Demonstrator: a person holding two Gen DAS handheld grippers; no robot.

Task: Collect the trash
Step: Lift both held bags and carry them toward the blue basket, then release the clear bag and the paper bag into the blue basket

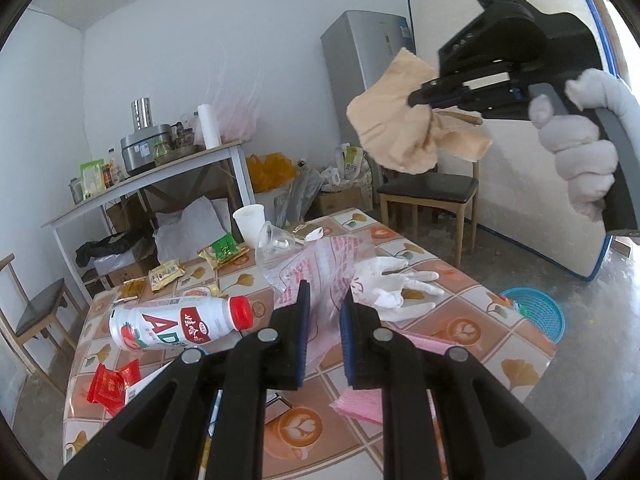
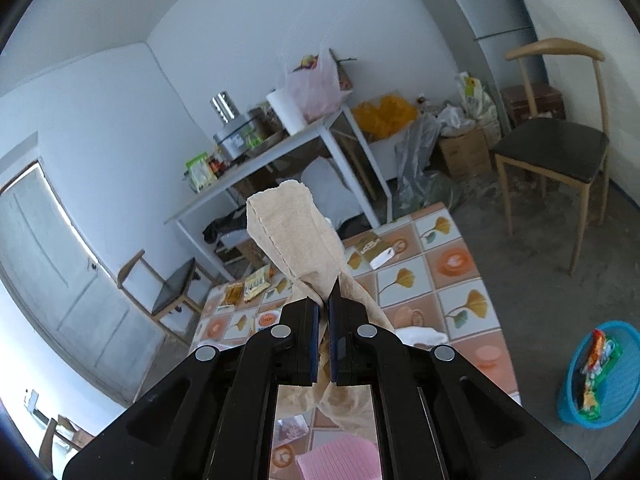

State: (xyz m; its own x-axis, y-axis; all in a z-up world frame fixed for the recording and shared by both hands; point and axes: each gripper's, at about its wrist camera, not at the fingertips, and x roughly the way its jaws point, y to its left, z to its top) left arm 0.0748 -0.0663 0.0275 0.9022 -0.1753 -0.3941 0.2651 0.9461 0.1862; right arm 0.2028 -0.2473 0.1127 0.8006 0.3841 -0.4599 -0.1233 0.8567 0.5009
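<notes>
Right gripper: jaws pinching beige paper napkin, held aloft above tiled worktop. Left gripper: jaws narrowly parted around clear printed plastic bag; grip uncertain. Blue trash basket: on floor.

Lived-in home, kitchen-dining room. Low table under tiled-print oilcloth with ginkgo leaves and coffee cups, strewn with snack wrappers, drink bottle, paper cup. White side table against wall carrying steel cooker, paper towel roll, packets. Grey fridge in corner; wooden chairs with dark seats; cardboard boxes and yellow bags on bare concrete floor; blue plastic basket; panelled door
</notes>
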